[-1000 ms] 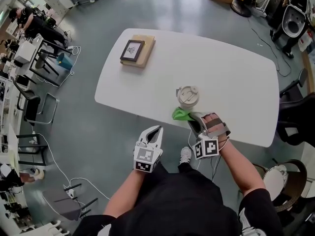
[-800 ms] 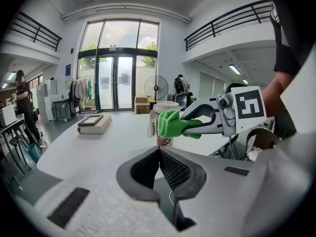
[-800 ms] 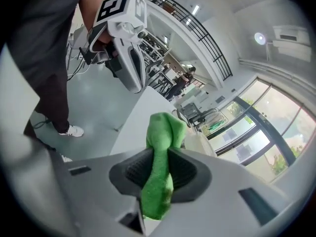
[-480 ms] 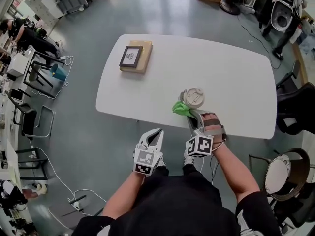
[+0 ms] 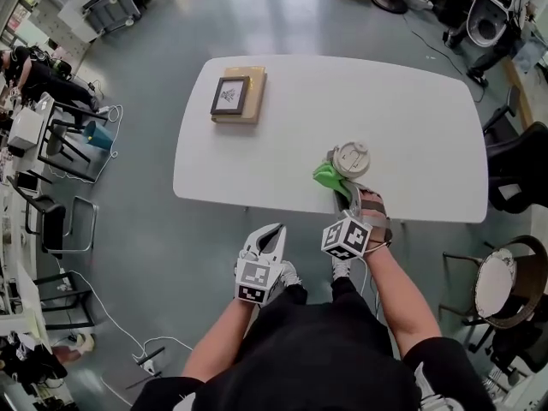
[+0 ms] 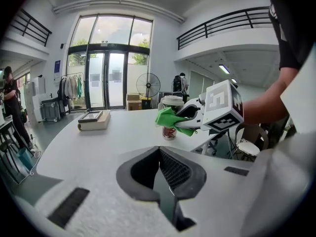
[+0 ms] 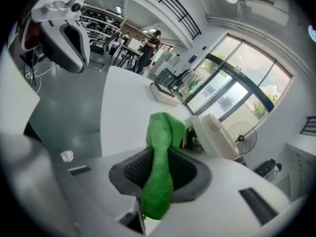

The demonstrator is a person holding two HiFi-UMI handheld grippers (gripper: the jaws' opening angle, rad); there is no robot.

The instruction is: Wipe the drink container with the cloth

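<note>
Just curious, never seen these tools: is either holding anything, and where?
The right gripper pinches the green cloth by its bunched middle; the shut left gripper holds nothing.

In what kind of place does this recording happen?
Probably a large open office or workshop hall: work desks and chairs beside the white table, tall glass doors, and a balcony railing above.

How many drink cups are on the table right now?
1. The lidded cup stands near the table's front edge, toward the right; the right hand-held gripper holds the green cloth at its side. No other cup shows on the table.
</note>
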